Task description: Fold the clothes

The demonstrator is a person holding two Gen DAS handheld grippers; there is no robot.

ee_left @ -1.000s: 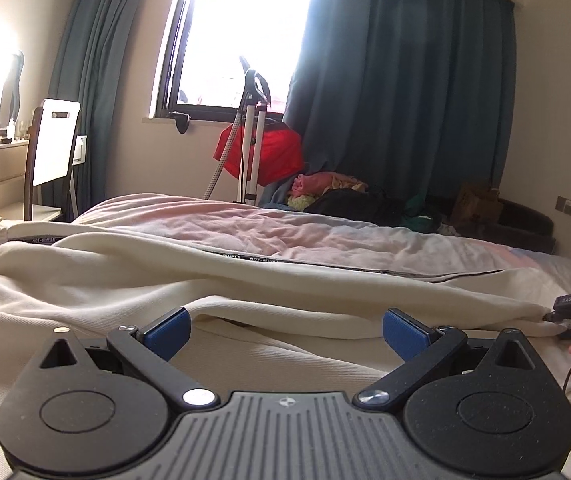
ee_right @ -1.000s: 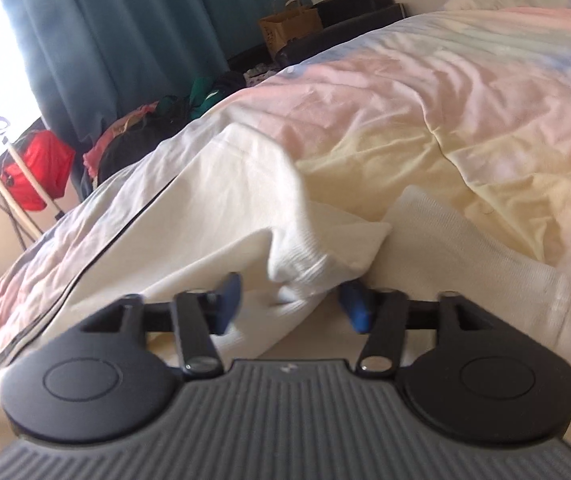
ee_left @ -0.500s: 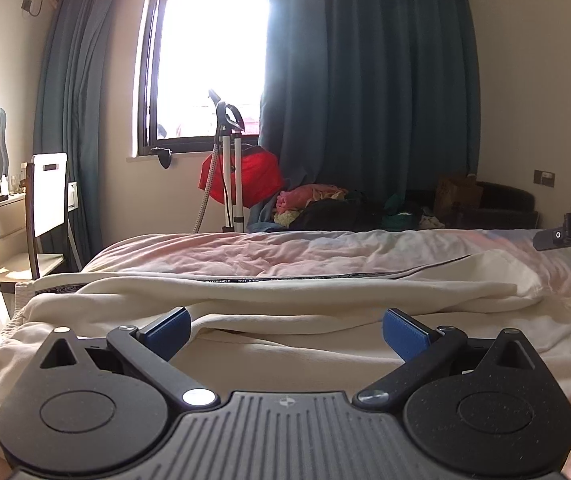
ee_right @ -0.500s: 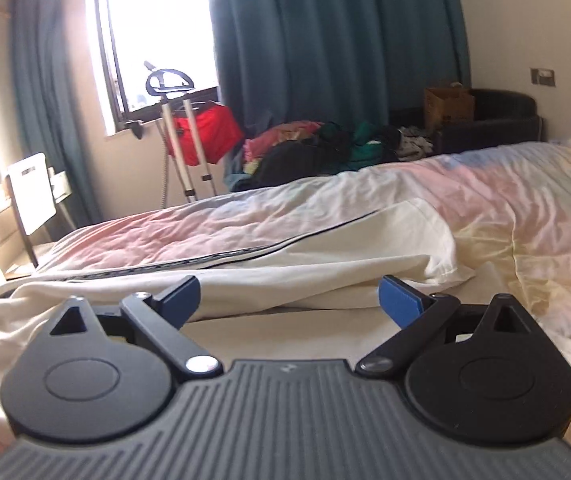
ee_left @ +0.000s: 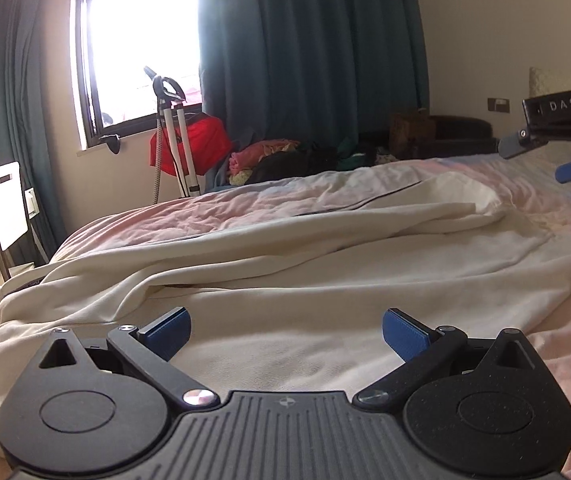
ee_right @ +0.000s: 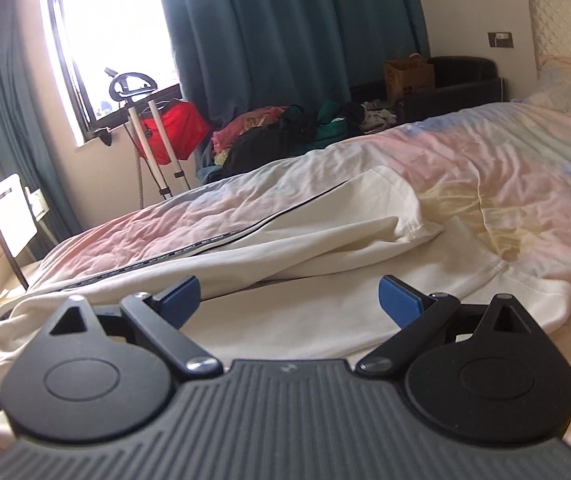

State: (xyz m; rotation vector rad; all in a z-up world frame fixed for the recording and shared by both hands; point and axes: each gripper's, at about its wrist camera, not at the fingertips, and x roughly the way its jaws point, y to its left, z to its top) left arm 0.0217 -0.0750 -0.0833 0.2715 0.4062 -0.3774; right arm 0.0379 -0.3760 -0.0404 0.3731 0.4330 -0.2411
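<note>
A cream garment (ee_left: 325, 264) with a thin dark side stripe lies lengthwise across the bed, folded over on itself; the right wrist view shows the cream garment (ee_right: 325, 240) too, its hem end at the right. My left gripper (ee_left: 285, 330) is open just above the cloth at its near edge, with nothing between its blue pads. My right gripper (ee_right: 289, 296) is open too, over the garment's right half, jaws wide and empty. In the left wrist view the right gripper (ee_left: 565, 148) hangs in the air at the far right edge.
The bed has a pastel pink, yellow and blue cover (ee_right: 505, 168). Behind it are dark teal curtains (ee_left: 305, 60), a bright window, a garment steamer stand (ee_left: 173, 132) with a red item, a pile of clothes (ee_right: 285, 128), a brown paper bag (ee_right: 407, 74) and a white chair (ee_left: 5, 204).
The right gripper let go of the white cloth end, opened wide and rose back from it. The left gripper shifted sideways and rolled, staying open. The garment now lies flatter.
</note>
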